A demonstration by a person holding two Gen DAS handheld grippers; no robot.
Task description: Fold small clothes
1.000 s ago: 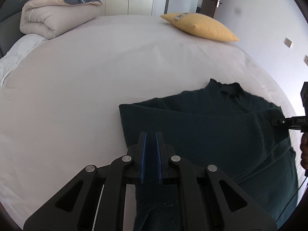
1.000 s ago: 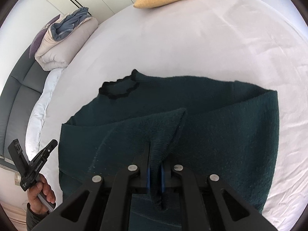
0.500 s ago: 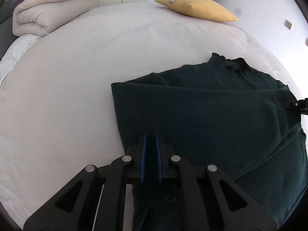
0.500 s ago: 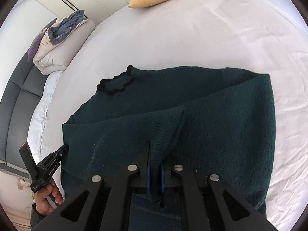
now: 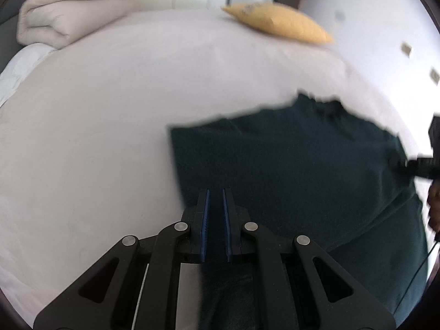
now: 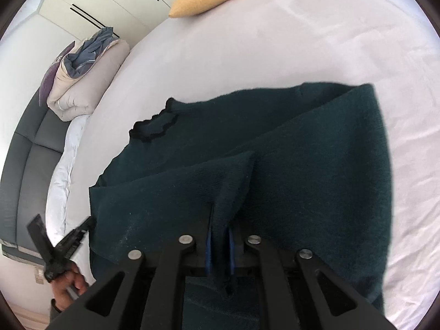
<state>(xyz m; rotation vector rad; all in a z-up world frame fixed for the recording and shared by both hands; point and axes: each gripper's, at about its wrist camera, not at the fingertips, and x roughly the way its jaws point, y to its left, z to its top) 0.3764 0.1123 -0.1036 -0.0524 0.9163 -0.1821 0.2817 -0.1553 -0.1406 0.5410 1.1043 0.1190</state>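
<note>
While both claws [image 5: 215, 192] [image 6: 220, 214] pinch sweater [image 6: 302, 178], collar [image 6: 154, 129] points toward duvet [image 6: 82, 88].

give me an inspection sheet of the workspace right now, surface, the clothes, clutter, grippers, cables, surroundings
Surface: white bed sheet, lightly creased.
Job's things: dark green sweater, partly folded over itself, collar lying on the sheet.
Clutter: yellow pillow; folded duvet with blue fabric on top.
Grippers: left gripper shut on the sweater's edge; right gripper shut on a raised fold.
Cables: thin dark cable at the right edge of the left view.
Surroundings: wardrobe doors, grey headboard.
</note>
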